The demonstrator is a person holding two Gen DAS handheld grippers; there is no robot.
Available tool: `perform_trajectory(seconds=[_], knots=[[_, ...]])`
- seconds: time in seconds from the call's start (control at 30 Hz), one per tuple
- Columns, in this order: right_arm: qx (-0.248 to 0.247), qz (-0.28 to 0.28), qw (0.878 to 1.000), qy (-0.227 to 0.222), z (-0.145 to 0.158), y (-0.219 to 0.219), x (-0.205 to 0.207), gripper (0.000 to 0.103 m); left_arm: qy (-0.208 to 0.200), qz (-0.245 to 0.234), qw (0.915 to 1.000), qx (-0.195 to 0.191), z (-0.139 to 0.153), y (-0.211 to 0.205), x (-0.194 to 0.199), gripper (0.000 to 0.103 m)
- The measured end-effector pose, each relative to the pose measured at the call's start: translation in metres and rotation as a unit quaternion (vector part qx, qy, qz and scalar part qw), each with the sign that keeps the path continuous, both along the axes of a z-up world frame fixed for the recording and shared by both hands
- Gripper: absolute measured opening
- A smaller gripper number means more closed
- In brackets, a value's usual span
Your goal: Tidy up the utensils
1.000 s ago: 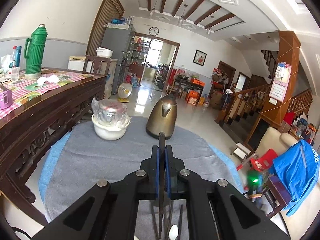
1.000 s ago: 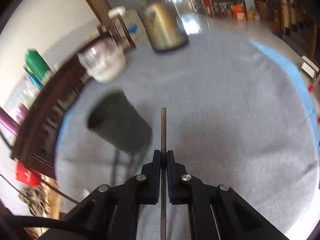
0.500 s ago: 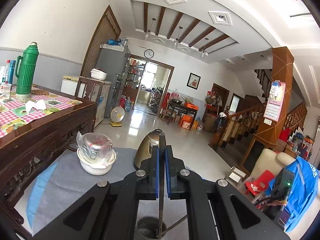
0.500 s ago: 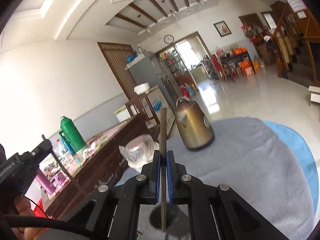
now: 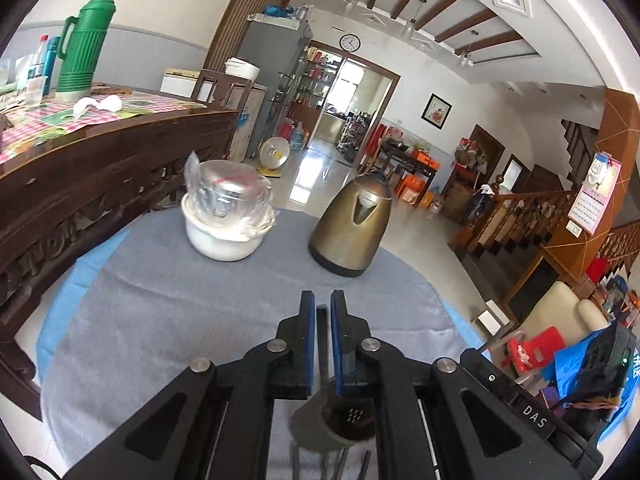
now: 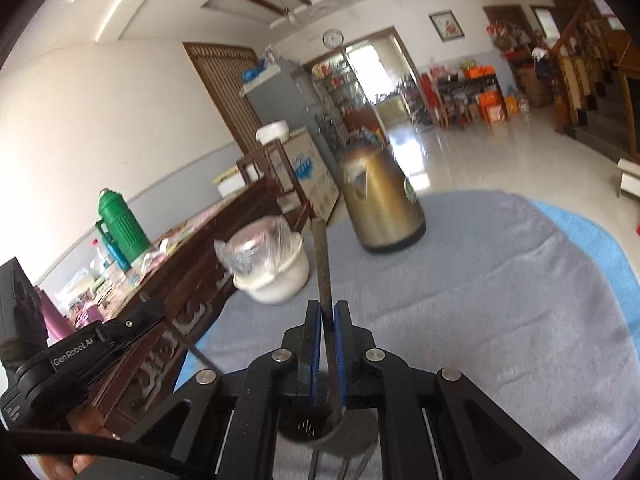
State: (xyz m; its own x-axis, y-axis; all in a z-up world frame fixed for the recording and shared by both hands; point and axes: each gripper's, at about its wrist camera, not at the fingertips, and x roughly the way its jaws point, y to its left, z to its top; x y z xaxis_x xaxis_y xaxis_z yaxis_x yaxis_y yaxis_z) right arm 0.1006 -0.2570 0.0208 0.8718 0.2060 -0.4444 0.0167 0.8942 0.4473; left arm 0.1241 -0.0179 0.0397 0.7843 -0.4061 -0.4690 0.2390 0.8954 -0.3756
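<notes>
A dark round utensil holder [image 5: 334,422] stands on the grey cloth right under both grippers; it also shows in the right wrist view [image 6: 320,426]. My left gripper [image 5: 322,312] has its jaws slightly apart around a dark utensil handle [image 5: 322,344] that reaches down into the holder. My right gripper [image 6: 327,312] is shut on a long dark utensil handle [image 6: 323,264], held upright with its lower end in the holder. More utensils [image 5: 332,464] lie on the cloth near the bottom edge.
A brass kettle [image 5: 352,228] and a white pot with a plastic-wrapped lid [image 5: 226,220] stand at the far side of the round grey-covered table [image 5: 160,312]. A dark wooden sideboard [image 5: 80,176] with a green thermos [image 5: 82,48] runs along the left.
Both grippers have tilted down over the holder. The left jaws have parted a little and its utensil has slid lower. The right utensil's end has gone into the holder.
</notes>
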Motion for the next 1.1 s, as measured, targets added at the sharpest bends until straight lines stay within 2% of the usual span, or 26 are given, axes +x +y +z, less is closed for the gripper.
perform_trajectory(seconds=[0.03,0.07,0.1,0.13,0.17,0.2,0.27,0.33,0.43,0.5,0.57,0.63,0.73,0.9,1.0,1.1], knots=[[0.005,0.003,1.000,0.002,-0.003,-0.001,-0.003,0.015,-0.002,0.000,1.0000,0.005,0.000,0.004,-0.006,0.010],[0.007,0.004,1.000,0.003,-0.006,-0.002,-0.008,0.023,-0.003,0.000,1.0000,0.008,0.000,0.006,-0.011,0.020],[0.010,0.002,1.000,0.002,-0.009,-0.003,-0.014,0.028,-0.004,0.000,0.9999,0.010,-0.001,0.009,-0.016,0.036],[0.015,0.001,1.000,0.000,-0.012,-0.005,-0.021,0.045,-0.006,0.001,0.9999,0.012,-0.001,0.014,-0.022,0.042],[0.021,0.000,1.000,-0.004,-0.014,-0.005,-0.027,0.071,-0.009,0.003,0.9998,0.016,-0.002,0.017,-0.029,0.049],[0.025,-0.003,1.000,-0.013,-0.015,-0.007,-0.035,0.077,-0.012,0.005,0.9997,0.022,-0.003,0.020,-0.035,0.049],[0.019,-0.007,0.999,-0.032,-0.018,-0.007,-0.053,0.077,-0.010,0.017,0.9990,0.041,-0.009,0.028,-0.047,0.050],[0.001,-0.004,1.000,-0.027,-0.023,-0.005,-0.065,0.077,0.004,0.021,0.9986,0.048,-0.018,0.038,-0.059,0.052],[-0.007,0.008,1.000,0.006,-0.044,-0.006,-0.082,0.075,0.044,0.028,0.9966,0.064,-0.042,0.050,-0.075,0.052],[0.007,0.015,0.999,0.028,-0.057,-0.009,-0.089,0.073,0.067,0.029,0.9945,0.075,-0.056,0.053,-0.084,0.052],[0.051,0.037,0.996,0.058,-0.077,-0.011,-0.096,0.054,0.099,0.023,0.9910,0.087,-0.074,0.056,-0.094,0.052],[0.090,0.068,0.990,0.088,-0.094,-0.009,-0.096,0.040,0.131,0.014,0.9873,0.089,-0.092,0.060,-0.102,0.052],[0.114,0.107,0.979,0.133,-0.120,0.006,-0.091,0.040,0.168,0.002,0.9829,0.075,-0.110,0.064,-0.108,0.052],[0.141,0.128,0.966,0.177,-0.149,0.021,-0.080,0.041,0.191,-0.027,0.9784,0.074,-0.125,0.055,-0.114,0.052],[0.123,0.121,0.966,0.192,-0.161,0.027,-0.076,0.042,0.208,-0.044,0.9729,0.090,-0.135,0.046,-0.116,0.052],[0.098,0.110,0.968,0.204,-0.166,0.030,-0.073,0.051,0.221,-0.050,0.9694,0.094,-0.143,0.042,-0.112,0.052]])
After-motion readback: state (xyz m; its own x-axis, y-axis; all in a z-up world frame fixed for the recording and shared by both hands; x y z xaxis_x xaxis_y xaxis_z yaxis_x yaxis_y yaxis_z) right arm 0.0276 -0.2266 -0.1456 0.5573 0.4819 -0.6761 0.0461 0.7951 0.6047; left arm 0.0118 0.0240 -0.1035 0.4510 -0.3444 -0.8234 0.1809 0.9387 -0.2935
